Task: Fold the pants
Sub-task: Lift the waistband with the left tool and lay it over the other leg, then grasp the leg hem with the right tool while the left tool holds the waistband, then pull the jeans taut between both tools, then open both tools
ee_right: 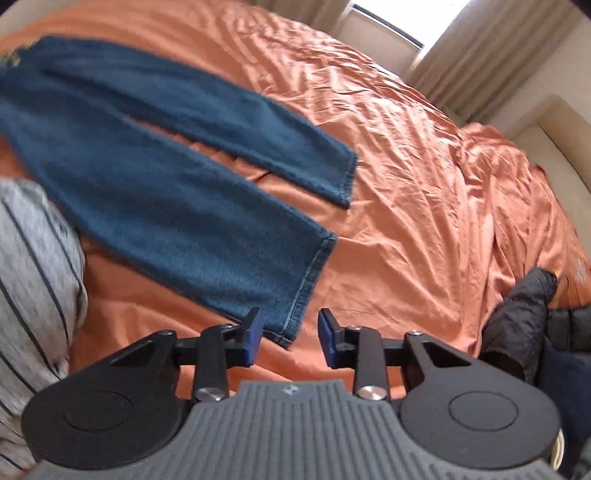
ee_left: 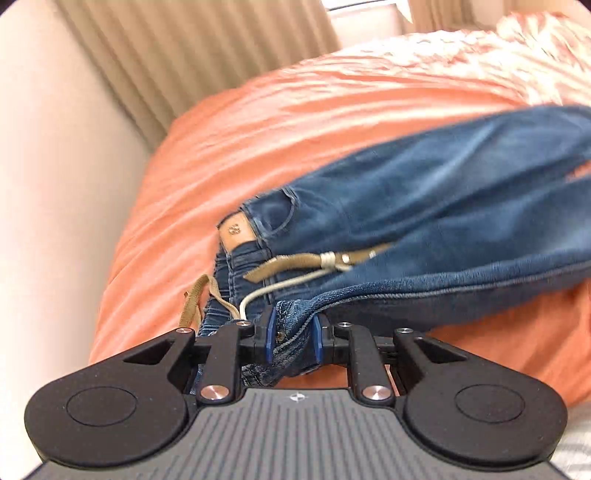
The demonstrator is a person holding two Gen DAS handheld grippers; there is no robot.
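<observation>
Blue jeans [ee_left: 424, 192] lie spread on an orange bed cover [ee_left: 258, 122]. Their waistband, with a tan leather patch [ee_left: 233, 232] and a tan strap with a pale cord [ee_left: 295, 262], is nearest in the left wrist view. My left gripper [ee_left: 294, 338] is shut on a bunched bit of the waistband, with denim pinched between the blue pads. The right wrist view shows both legs [ee_right: 166, 206] lying flat and slightly apart. My right gripper [ee_right: 290, 338] stands open at the near leg's hem [ee_right: 314, 273]. The hem corner lies between its fingers, and the pads stand apart from it.
Grey striped fabric [ee_right: 33, 266] bulges at the left of the bed cover [ee_right: 406, 184], and a dark padded jacket [ee_right: 517, 317] lies at the right. Beige curtains [ee_left: 184, 55] and a pale wall [ee_left: 55, 184] border the bed. A window [ee_right: 388, 22] is at the far side.
</observation>
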